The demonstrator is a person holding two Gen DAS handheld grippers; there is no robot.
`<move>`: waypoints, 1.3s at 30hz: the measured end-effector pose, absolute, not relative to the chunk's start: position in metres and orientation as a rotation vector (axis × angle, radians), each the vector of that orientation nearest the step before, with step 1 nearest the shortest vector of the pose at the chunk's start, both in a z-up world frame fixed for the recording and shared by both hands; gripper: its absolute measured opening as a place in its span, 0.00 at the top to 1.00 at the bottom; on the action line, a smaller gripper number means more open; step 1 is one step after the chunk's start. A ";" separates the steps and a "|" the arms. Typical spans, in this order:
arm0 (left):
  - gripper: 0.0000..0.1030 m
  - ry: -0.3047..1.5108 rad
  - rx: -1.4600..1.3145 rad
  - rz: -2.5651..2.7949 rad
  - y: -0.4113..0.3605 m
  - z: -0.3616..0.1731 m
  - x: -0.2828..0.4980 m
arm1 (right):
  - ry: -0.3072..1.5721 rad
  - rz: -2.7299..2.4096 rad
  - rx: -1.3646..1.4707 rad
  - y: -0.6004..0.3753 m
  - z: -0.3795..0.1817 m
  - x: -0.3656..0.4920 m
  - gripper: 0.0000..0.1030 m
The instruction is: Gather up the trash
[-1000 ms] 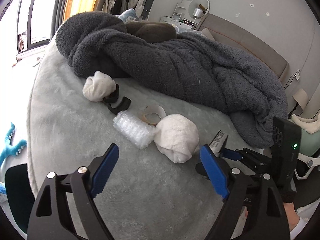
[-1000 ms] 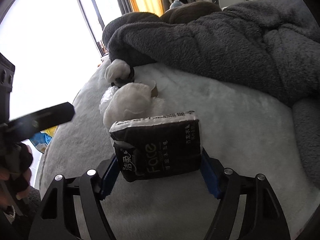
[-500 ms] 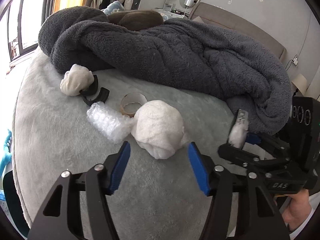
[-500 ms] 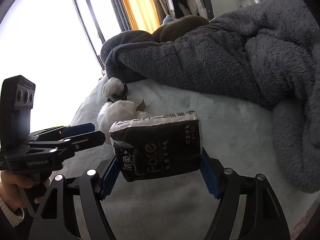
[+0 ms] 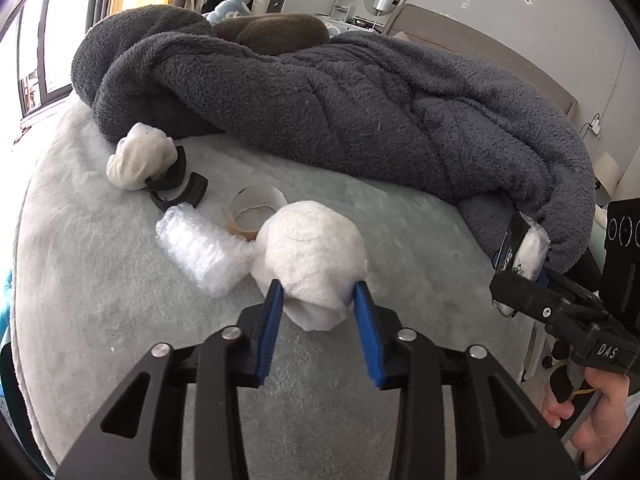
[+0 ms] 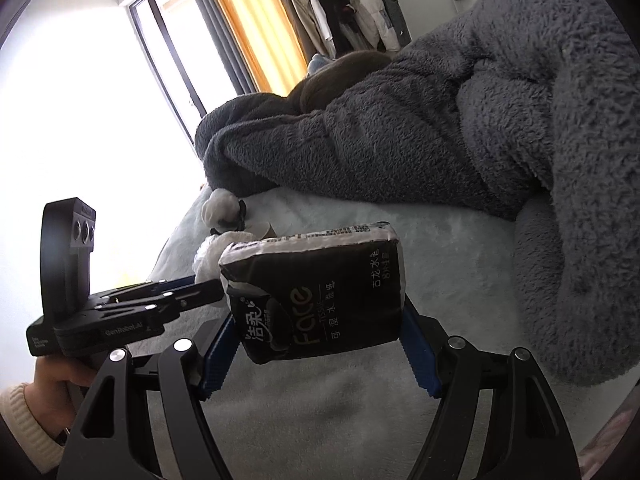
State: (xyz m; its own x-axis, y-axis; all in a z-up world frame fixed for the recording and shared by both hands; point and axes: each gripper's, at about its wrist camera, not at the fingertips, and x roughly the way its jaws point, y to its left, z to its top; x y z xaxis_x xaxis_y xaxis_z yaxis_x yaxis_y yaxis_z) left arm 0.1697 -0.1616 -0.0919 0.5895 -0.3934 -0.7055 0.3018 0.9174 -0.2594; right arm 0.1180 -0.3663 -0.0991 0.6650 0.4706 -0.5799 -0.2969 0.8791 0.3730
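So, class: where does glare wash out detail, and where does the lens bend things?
Right wrist view: the window is blown out white, so the tissue pack looks dark. Left wrist view: even light, but the bed edge curves and corners go black.

1. The left wrist view sits just behind the left gripper (image 5: 318, 300) and looks down at the bed (image 5: 100, 300), very close.
2. The right wrist view looks past the right gripper (image 6: 316, 344) toward the window (image 6: 160, 60).
3. Both views show the grey blanket (image 5: 360, 112).
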 end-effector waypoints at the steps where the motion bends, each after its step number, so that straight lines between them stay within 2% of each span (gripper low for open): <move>1: 0.66 0.846 -0.111 -0.408 -0.163 -0.092 0.170 | 0.721 0.438 0.262 -0.367 -0.098 0.118 0.28; 9: 0.77 0.817 -0.099 -0.415 -0.164 -0.087 0.170 | 0.706 0.431 0.279 -0.365 -0.088 0.121 0.28; 23: 0.78 0.727 -0.132 -0.448 -0.141 -0.056 0.160 | 0.702 0.426 0.292 -0.343 -0.076 0.134 0.28; 39: 0.78 0.651 -0.137 -0.436 -0.082 -0.026 0.149 | 0.710 0.456 0.248 -0.285 -0.057 0.151 0.28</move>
State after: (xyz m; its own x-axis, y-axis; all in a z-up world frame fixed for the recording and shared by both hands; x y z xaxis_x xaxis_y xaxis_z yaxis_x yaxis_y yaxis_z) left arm 0.1488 -0.0818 -0.0258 0.7092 -0.4336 -0.5559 0.3492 0.9010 -0.2573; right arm 0.1511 -0.2851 -0.0573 0.6668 0.4816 -0.5687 -0.3166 0.8739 0.3687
